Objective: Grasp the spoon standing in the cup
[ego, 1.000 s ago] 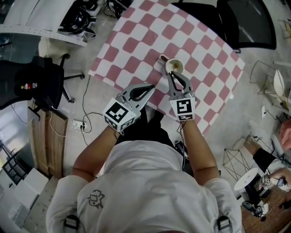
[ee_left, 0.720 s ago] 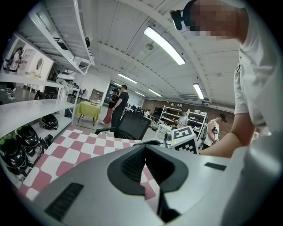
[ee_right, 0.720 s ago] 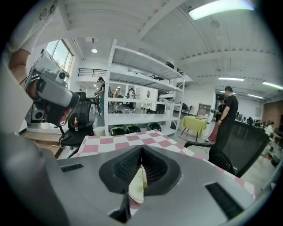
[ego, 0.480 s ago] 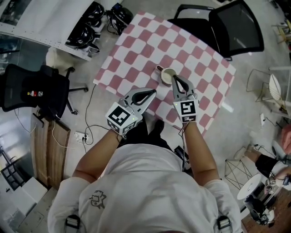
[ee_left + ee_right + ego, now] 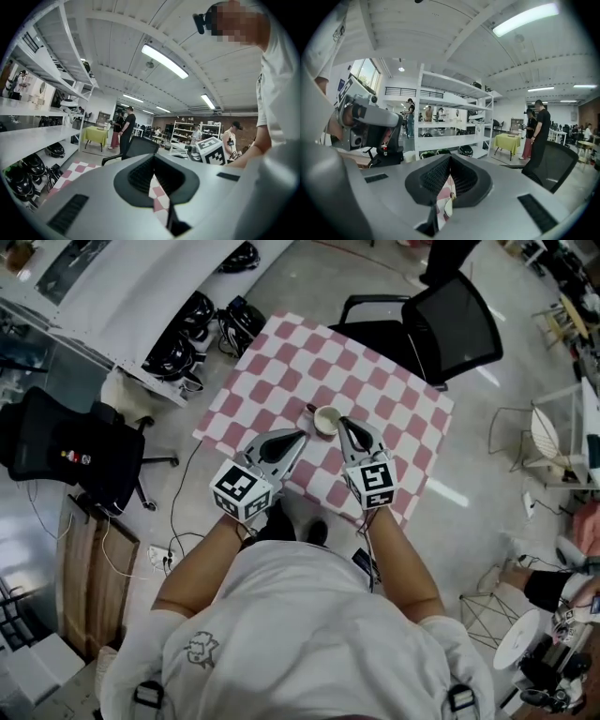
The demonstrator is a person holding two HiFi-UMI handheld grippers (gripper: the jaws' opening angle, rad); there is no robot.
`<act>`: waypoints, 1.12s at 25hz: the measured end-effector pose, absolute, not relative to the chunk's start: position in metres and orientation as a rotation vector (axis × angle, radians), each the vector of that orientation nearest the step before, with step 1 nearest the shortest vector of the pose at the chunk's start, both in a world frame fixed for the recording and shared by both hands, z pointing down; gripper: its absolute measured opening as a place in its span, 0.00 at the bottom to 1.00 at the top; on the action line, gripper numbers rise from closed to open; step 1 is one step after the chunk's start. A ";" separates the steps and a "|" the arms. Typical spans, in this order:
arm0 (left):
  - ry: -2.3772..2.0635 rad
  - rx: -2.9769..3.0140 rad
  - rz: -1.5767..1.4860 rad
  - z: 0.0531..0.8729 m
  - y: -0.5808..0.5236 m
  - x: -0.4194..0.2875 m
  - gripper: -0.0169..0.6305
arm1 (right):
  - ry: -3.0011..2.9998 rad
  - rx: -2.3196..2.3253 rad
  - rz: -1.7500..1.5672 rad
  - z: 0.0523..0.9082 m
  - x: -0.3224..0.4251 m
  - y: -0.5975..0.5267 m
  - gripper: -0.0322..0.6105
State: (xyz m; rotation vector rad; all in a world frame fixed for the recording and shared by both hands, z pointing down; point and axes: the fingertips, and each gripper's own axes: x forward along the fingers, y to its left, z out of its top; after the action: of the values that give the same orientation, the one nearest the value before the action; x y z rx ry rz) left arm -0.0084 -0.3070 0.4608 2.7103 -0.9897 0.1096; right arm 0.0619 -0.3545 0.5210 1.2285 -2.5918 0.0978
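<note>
On the pink-and-white checkered table (image 5: 281, 362) stands a pale cup (image 5: 326, 418). The tips of my right gripper (image 5: 342, 421) are at its right rim and the jaws are shut. In the right gripper view, my right gripper (image 5: 450, 158) pinches a thin spoon handle (image 5: 450, 185). The handle runs from the meeting tips down to the cup (image 5: 446, 208). My left gripper (image 5: 302, 434) sits just left of and nearer than the cup, shut and empty. In the left gripper view, my left gripper (image 5: 153, 157) shows only cloth through the gap below its tips.
A black office chair (image 5: 441, 320) stands at the table's far side and another (image 5: 66, 442) on the floor to the left. A white shelf with dark helmets (image 5: 178, 329) runs along the upper left. Cables (image 5: 164, 554) lie on the floor by the person's feet.
The right jaws, slightly apart around the cup's near rim a second ago, have shut. The head camera has risen, so the table looks smaller. Both grippers stay by the cup.
</note>
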 end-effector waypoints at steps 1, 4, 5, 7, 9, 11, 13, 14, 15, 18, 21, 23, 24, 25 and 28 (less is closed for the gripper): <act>-1.001 2.713 0.090 0.454 -0.307 -0.009 0.05 | -2.605 1.227 0.085 0.510 0.062 -0.352 0.10; -1.024 2.726 0.046 0.435 -0.300 -0.006 0.05 | -2.632 1.223 0.058 0.484 0.065 -0.341 0.10; -1.033 2.731 0.033 0.429 -0.297 -0.004 0.05 | -2.640 1.223 0.048 0.478 0.068 -0.337 0.10; -1.056 2.743 0.003 0.416 -0.293 0.000 0.05 | -2.654 1.223 0.034 0.467 0.075 -0.333 0.10; -1.071 2.760 -0.019 0.405 -0.287 0.004 0.05 | -2.666 1.228 0.032 0.460 0.084 -0.329 0.10; -1.075 2.770 -0.023 0.400 -0.277 0.010 0.05 | -2.675 1.230 0.029 0.455 0.090 -0.320 0.10; -1.079 2.772 -0.019 0.399 -0.264 0.015 0.05 | -2.686 1.228 0.030 0.454 0.097 -0.308 0.10; -1.082 2.773 -0.015 0.399 -0.257 0.018 0.05 | -2.693 1.225 0.035 0.454 0.099 -0.302 0.10; -1.084 2.773 -0.007 0.399 -0.250 0.020 0.05 | -2.701 1.220 0.042 0.454 0.102 -0.296 0.10; -1.091 2.768 0.029 0.405 -0.231 0.024 0.05 | -2.721 1.196 0.064 0.459 0.105 -0.278 0.10; -1.087 2.762 0.048 0.408 -0.214 0.025 0.05 | -2.722 1.192 0.081 0.463 0.108 -0.261 0.10; -1.071 2.771 0.051 0.407 -0.205 0.025 0.05 | -2.718 1.206 0.082 0.461 0.109 -0.251 0.10; -1.063 2.777 0.050 0.406 -0.201 0.024 0.05 | -2.716 1.215 0.080 0.460 0.108 -0.247 0.10; -1.054 2.783 0.046 0.405 -0.198 0.023 0.05 | -2.714 1.223 0.077 0.458 0.107 -0.244 0.10; -1.025 2.801 0.030 0.402 -0.188 0.018 0.05 | -2.704 1.256 0.073 0.453 0.103 -0.234 0.10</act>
State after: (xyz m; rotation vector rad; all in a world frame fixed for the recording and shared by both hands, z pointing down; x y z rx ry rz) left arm 0.0181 -0.1878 0.4017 2.8006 -1.0248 0.0298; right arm 0.1028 -0.2337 0.4534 1.2563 -2.7039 0.0730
